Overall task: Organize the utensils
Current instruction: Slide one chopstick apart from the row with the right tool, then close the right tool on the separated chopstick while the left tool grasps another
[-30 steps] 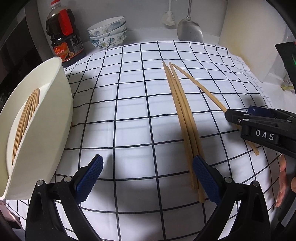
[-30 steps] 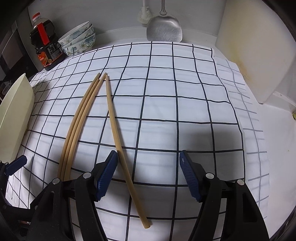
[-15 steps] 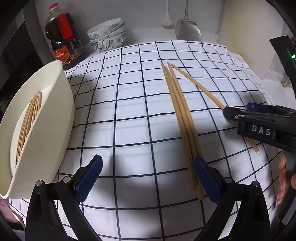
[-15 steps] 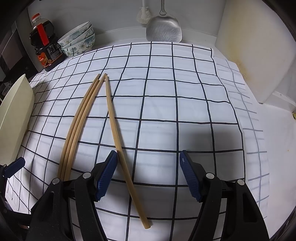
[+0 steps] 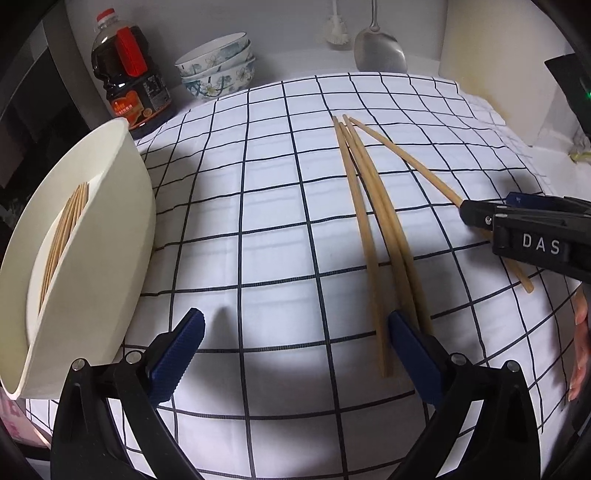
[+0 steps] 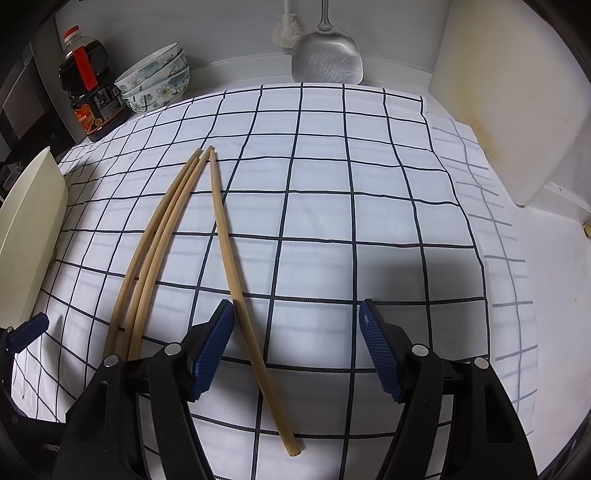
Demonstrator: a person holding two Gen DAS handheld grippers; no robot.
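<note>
Three wooden chopsticks (image 5: 373, 221) lie on the checked cloth (image 5: 258, 206), fanned from a shared far tip. A cream oval holder (image 5: 122, 229) at the left holds several more chopsticks (image 5: 62, 232). My left gripper (image 5: 295, 350) is open and empty, low over the cloth, its right finger beside the near ends of two chopsticks. My right gripper (image 6: 297, 339) is open and straddles the single rightmost chopstick (image 6: 236, 269), which lies by its left finger. The right gripper also shows in the left wrist view (image 5: 524, 232).
A dark sauce bottle (image 5: 129, 77) and stacked floral bowls (image 5: 218, 66) stand at the back left. A metal spatula (image 6: 327, 55) and a brush (image 6: 284, 33) hang on the back wall. A pale cutting board (image 6: 506, 96) leans at the right.
The left gripper has drawn back slightly, so the scene sits a little farther off. The right gripper and the chopsticks have hardly moved.
</note>
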